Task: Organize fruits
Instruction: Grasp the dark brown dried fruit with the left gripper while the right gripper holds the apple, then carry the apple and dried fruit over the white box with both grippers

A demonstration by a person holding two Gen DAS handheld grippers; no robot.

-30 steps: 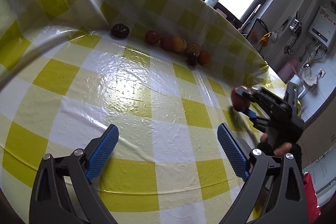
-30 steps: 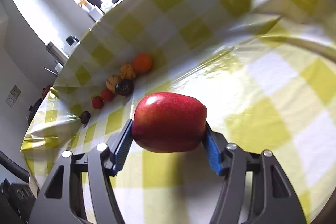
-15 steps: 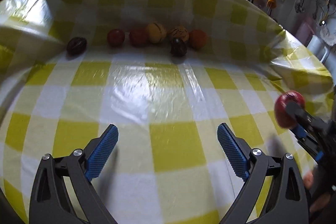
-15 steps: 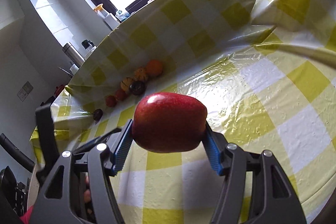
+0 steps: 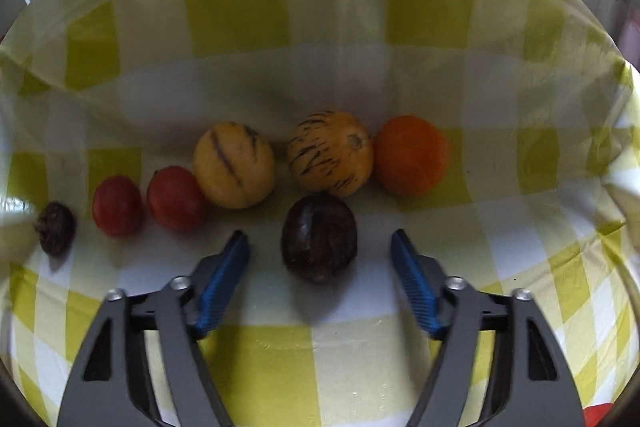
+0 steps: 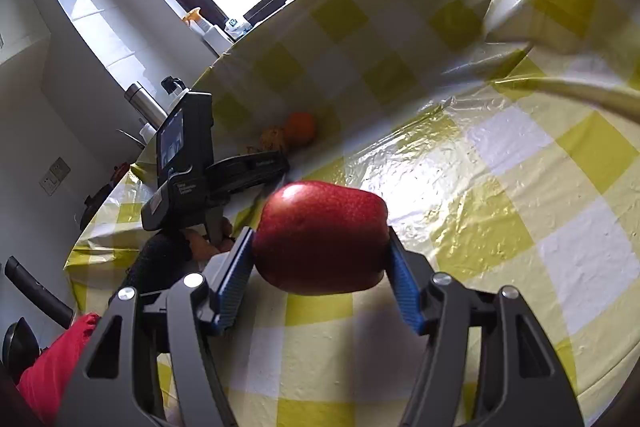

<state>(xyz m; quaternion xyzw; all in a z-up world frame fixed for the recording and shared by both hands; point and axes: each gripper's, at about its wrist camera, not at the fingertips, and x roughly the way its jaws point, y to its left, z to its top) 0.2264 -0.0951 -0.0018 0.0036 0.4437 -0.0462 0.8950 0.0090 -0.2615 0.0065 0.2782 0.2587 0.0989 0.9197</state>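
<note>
Left gripper [image 5: 320,247] low over the table, jaws spread wide; right gripper [image 6: 320,247] raised, jaws clamped on an apple [image 6: 322,237]

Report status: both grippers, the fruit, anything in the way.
Left gripper open, straddling dark purple fruit. Right gripper shut on red apple, above the tablecloth. Striped yellow fruit close behind the dark one.

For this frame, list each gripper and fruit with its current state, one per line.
left gripper: open, jaws either side of the dark fruit, not touching it
right gripper: shut on the red apple
red apple: held above the tablecloth
dark fruit: resting on the tablecloth
orange: resting against the striped fruit
striped fruit: resting in the row
</note>
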